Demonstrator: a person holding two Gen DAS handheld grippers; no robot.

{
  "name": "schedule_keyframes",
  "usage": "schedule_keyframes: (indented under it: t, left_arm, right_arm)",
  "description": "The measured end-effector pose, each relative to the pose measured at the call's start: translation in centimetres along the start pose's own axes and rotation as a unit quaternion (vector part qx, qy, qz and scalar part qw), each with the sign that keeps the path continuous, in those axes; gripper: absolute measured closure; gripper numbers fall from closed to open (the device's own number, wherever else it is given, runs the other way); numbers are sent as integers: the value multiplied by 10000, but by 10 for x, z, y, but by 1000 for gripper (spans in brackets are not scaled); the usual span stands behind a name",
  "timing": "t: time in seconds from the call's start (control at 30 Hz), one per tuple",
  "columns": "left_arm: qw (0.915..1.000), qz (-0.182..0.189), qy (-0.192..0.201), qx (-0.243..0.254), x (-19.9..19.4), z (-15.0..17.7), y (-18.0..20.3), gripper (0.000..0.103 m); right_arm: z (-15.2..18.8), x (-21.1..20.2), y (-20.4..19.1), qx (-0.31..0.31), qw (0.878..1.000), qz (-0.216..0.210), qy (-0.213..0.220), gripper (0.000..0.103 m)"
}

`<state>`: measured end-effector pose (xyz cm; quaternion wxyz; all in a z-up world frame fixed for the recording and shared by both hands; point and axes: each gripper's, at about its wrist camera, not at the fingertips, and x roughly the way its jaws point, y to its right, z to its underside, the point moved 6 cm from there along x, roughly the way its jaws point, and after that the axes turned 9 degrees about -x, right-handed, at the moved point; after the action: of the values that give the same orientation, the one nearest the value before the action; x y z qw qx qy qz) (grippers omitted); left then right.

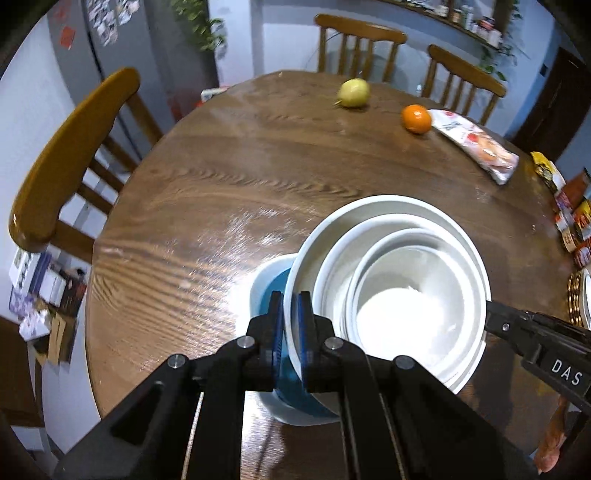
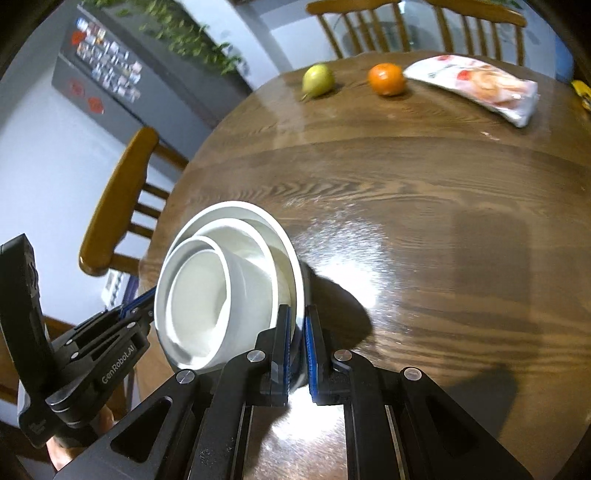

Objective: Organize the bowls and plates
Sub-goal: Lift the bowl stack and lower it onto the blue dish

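The left gripper (image 1: 290, 332) is pinching the near rim of the white stack (image 1: 388, 295), its blue-padded fingers (image 1: 276, 332) nearly together with only the rim between them. The right gripper (image 2: 297, 347) is clamping the opposite rim of the same stack (image 2: 229, 284), its fingers (image 2: 283, 350) likewise almost closed on the thin edge. The stack is three nested dishes, a wide outer plate with two smaller bowls inside, and it is tilting, its open mouth facing up and toward the left gripper's camera. In the right wrist view the stack is standing steeply on edge just left of the fingers.

Just beyond the left fingers, a blue bowl (image 1: 273, 280) is sitting under the stack's lower edge; whether the two are touching I cannot tell.

The table (image 1: 221, 166) is round, dark wood with strong grain, and is glaring with overhead light beside the stack. Far ahead of the fingers, well apart from the stack, a pear (image 1: 354, 93), an orange (image 1: 416, 118) and a snack bag (image 1: 476, 144) are lying in a row. More packets (image 1: 572, 221) are crowding the table's right edge.

Wooden chairs (image 1: 70, 158) are ringing the table. Behind them a grey fridge (image 2: 110, 81) with photos is standing against a pale wall, and trailing plants (image 2: 192, 33) are hanging above.
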<state>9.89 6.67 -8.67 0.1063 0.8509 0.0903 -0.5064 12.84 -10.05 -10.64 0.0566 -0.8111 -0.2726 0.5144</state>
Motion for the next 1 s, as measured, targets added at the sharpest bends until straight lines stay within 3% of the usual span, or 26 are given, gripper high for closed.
schedule_keyframes:
  t: [0.23,0.47,0.77,0.87,1.0]
  left_arm:
    - [9995,-98,-284,-96,22,0,-14,100]
    - [9997,19,-253,-67,21,-4,-16,99]
    - [9996,48,-234,-130,20,-9,-20,90]
    - [9998,-51,-142,-158,16,-10,-23,81]
    - [9995,-157,89,-248,1,-11,-35,46]
  right_arm:
    - [-3,24,-6,-53,9995,96,-309,92]
    - [-8,32,-6,-5,9987,333,-392,92]
    - [-15,16,-6,-101,9972,743,-27,90]
    - [-19,2,-7,-156,9970,739,183,83]
    - [-16,-12,-17,-409,9948,842,394,79]
